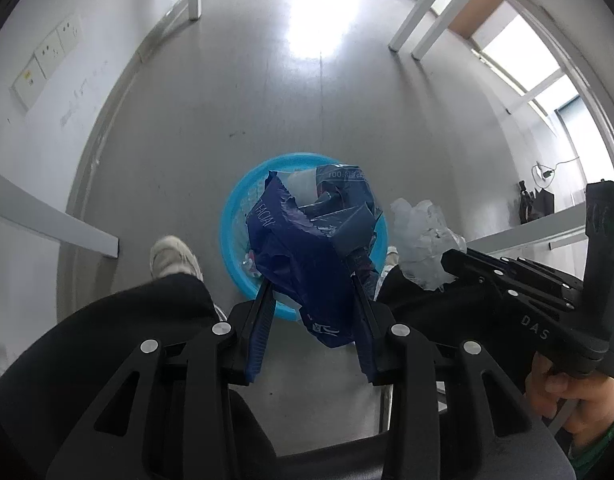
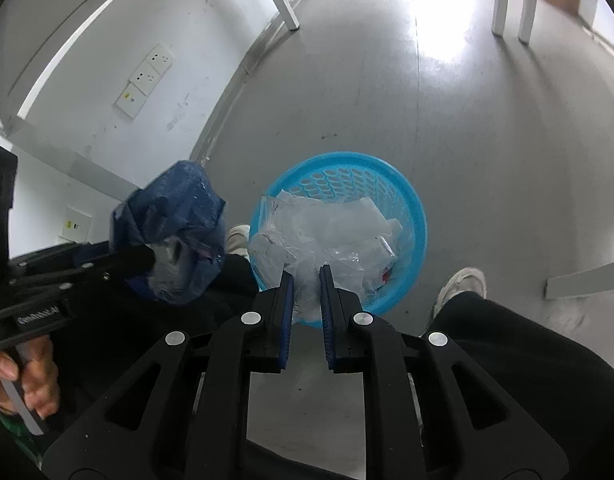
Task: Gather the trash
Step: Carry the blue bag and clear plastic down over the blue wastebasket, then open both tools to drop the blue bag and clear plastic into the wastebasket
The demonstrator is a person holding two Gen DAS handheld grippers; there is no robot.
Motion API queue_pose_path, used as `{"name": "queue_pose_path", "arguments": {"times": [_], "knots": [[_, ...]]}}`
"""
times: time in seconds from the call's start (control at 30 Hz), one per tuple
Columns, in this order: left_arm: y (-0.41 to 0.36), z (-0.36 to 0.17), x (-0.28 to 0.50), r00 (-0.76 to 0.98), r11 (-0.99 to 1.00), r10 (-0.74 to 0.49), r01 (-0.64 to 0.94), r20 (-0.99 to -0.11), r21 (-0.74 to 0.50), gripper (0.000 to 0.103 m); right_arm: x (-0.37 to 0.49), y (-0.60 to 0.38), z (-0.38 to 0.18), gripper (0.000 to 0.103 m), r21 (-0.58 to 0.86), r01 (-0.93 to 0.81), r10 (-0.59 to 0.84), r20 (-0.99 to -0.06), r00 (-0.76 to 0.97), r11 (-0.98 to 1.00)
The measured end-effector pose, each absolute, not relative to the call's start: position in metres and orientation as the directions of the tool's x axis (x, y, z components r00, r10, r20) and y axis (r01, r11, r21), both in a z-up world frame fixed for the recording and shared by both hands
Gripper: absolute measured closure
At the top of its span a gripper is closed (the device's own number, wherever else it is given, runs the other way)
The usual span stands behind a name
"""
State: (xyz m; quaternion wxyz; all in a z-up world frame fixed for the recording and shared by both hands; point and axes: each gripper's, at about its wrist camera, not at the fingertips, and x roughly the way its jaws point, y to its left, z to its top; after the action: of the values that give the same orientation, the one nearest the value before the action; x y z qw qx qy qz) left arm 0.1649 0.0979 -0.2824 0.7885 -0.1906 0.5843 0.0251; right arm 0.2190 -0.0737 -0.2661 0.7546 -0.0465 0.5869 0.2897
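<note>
Both grippers hold trash above the blue basket, ready to let go.

The left gripper [image 1: 313,276] is clamped on a crumpled dark blue plastic bag [image 1: 307,248], which hangs over the blue basket [image 1: 237,204] on the floor [image 1: 267,100]. The right gripper [image 2: 307,280] is nearly closed, pinching clear plastic wrap [image 2: 303,240] above the same basket, between the person's shoes. The risks, as a judgement: light film could cling to the pads or drift past the rim, and the bulky bag could catch on the rim and tip out if released off-centre. The two grippers are close and could bump.
</note>
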Motion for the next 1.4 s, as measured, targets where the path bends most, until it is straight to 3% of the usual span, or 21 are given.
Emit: {"name": "queue_pose_path", "arguments": {"times": [1.17, 1.33, 1.37, 1.4], "knots": [[0.105, -0.372, 0.248, 0.147, 0.899, -0.153, -0.39, -0.977, -0.199, 0.067, 0.292, -0.037, -0.379, 0.09, 0.237, -0.37, 0.236, -0.97, -0.049, 0.898], [0.107, -0.371, 0.249, 0.154, 0.898, -0.152, -0.392, -0.976, -0.201, 0.067, 0.298, -0.044, -0.382, 0.086, 0.241, -0.322, 0.239, -0.97, -0.047, 0.916], [0.109, -0.371, 0.249, 0.157, 0.895, -0.152, -0.397, -0.976, -0.204, 0.066, 0.299, -0.047, -0.382, 0.084, 0.237, -0.308, 0.235, -0.971, -0.042, 0.922], [0.11, -0.371, 0.249, 0.162, 0.893, -0.148, -0.402, -0.976, -0.202, 0.058, 0.3, -0.05, -0.383, 0.075, 0.236, -0.296, 0.234, -0.971, -0.04, 0.926]]}}
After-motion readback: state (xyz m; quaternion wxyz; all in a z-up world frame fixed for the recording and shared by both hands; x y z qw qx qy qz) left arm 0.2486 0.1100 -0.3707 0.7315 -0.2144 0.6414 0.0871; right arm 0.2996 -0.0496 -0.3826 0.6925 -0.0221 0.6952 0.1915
